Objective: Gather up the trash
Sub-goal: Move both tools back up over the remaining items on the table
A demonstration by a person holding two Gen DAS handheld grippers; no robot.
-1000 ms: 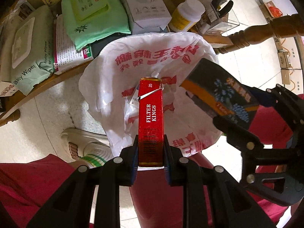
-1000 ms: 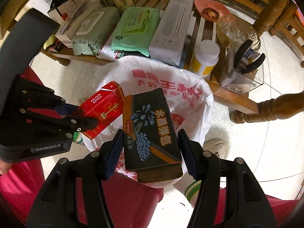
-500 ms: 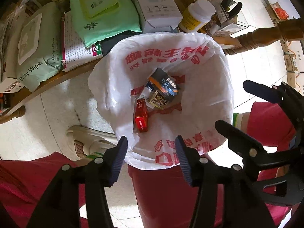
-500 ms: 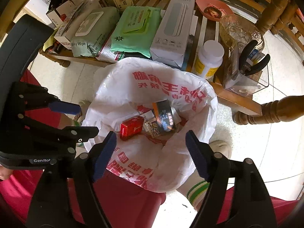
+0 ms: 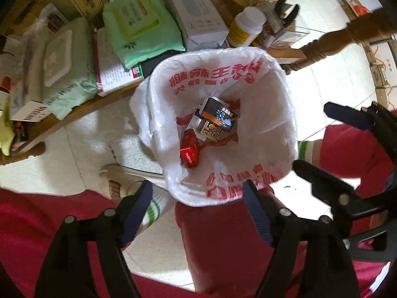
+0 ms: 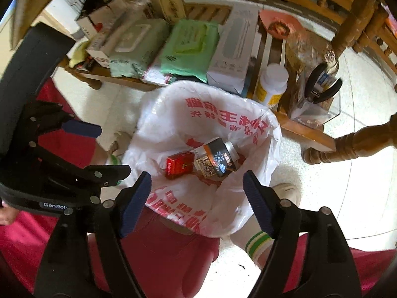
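Down at the bottom of the white bag [image 5: 268,114], which lines a red bin [image 5: 223,238], you already have two pieces of trash: the red cigarette pack [image 5: 189,152] at about 7 o'clock of the pile and the dark box [image 5: 219,118] at about 1 o'clock, resting against a smaller patterned box [image 5: 210,130]. Neither is touching a gripper now.

Your left gripper [image 5: 198,213] hangs above the bin's near rim with its jaws wide apart and nothing between them; they have just been opening, and the pack they let go lies in the bag. Your right gripper [image 6: 197,193] (seen at 3 o'clock in the left view) has also just been spreading its jaws, and they too stand apart and empty, the bag showing between them.

So this drop reads as done. What is left is harder to judge: the low wooden table [image 5: 82,109] at 11 o'clock carries green wipes packs [image 5: 141,28], a white carton [image 5: 196,12] and a yellow-labelled bottle [image 5: 247,28], but the view there is blurred and I cannot tell which of these, if any, count as trash. Your next reach probably goes back to that table, with both grippers free to take it.
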